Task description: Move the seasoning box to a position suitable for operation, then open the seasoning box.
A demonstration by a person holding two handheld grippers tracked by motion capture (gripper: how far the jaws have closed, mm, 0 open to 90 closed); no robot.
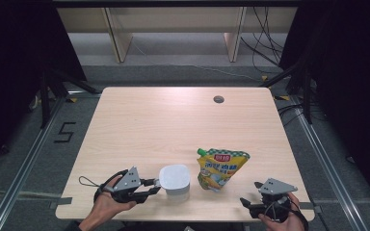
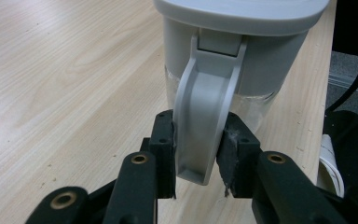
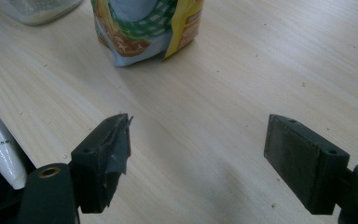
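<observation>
Grey-lidded jug [image 1: 175, 181] sits near the front edge of the table [image 1: 164, 120], upright, not lifted. High view: left hand-held gripper [image 1: 155, 186] comes in from the jug's left, fingertips at its handle side. A yellow sauce pouch [image 1: 220, 168] stands just beside the jug on its right, spout cap on, apart from it. Right hand-held gripper [image 1: 248, 195] rests near the front right corner, well short of the pouch, nothing in it.

Left gripper view: the jug handle [image 2: 200, 116] sits between the two pads [image 2: 165, 140], both pads pressing its sides, so the grip is made. Jaws partly closed, held apart by the handle's width. Jug base looks flat on the table, lid shut.

Right gripper view: right hand-held gripper [image 3: 198, 154] jaws wide apart, bare table between them. Pouch [image 3: 144, 28] ahead, untouched.

Status, my read: handle grasp done on the left side. Left to do: whatever the jug is for, likely lift or steady it, and the right side hasn't picked up the pouch yet. Early stage.
</observation>
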